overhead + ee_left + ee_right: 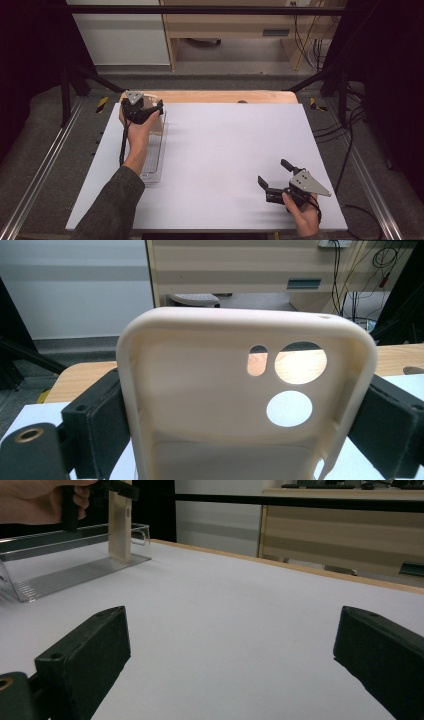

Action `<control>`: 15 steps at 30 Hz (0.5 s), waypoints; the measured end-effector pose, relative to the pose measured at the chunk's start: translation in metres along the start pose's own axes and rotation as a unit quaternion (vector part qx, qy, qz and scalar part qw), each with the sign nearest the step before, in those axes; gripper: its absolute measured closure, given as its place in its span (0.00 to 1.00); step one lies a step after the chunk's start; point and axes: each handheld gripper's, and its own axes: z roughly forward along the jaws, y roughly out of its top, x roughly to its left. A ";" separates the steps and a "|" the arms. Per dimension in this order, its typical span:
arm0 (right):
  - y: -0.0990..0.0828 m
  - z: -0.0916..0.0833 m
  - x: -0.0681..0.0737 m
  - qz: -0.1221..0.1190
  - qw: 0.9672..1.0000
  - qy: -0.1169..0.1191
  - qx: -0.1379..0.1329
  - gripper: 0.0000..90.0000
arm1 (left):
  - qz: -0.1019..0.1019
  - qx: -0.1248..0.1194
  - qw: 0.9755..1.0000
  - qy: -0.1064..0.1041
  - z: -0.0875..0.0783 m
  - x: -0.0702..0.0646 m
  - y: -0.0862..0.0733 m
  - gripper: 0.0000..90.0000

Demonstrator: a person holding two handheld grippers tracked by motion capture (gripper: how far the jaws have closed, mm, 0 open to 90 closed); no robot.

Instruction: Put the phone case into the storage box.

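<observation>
So the left gripper (150, 111) is way up at the 10 o'clock corner of the table (225, 150), pinching a cream phone case (240, 405) by its two long edges. In the left gripper view the pads squeeze it from 9 and 3 o'clock, open side facing the camera, camera holes toward 1 o'clock. From the right gripper view the case (120, 522) stands upright, long axis straight up and down, its bottom end at or just above the far end of a clear plastic tray (75, 572); can't tell if it's actually touching. The tray (155, 155) runs 12 to 6 along the left side of the table. The right gripper (275, 182) sits down at 5 o'clock, jaws spread wide with nothing between them, well apart from the case. My guess: the left hand does the next bit, probably lowering or tipping the case into the tray
</observation>
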 end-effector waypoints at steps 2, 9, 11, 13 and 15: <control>0.000 0.000 0.000 0.000 1.000 0.000 0.000 0.02 | -0.002 -0.001 1.000 -0.001 0.000 0.000 0.000 0.08; 0.000 0.000 0.000 0.000 1.000 0.001 0.000 0.02 | -0.010 -0.011 1.000 -0.007 0.000 0.000 0.001 0.04; 0.000 0.000 0.000 0.000 1.000 0.002 0.000 0.02 | -0.009 -0.016 1.000 -0.008 -0.001 0.000 0.002 0.04; 0.000 0.000 0.000 0.000 1.000 0.002 0.000 0.02 | -0.010 -0.020 1.000 -0.009 -0.002 0.000 0.003 0.04; 0.000 0.000 0.000 0.001 1.000 0.001 0.000 0.02 | -0.009 -0.019 1.000 -0.011 -0.004 0.000 0.004 0.04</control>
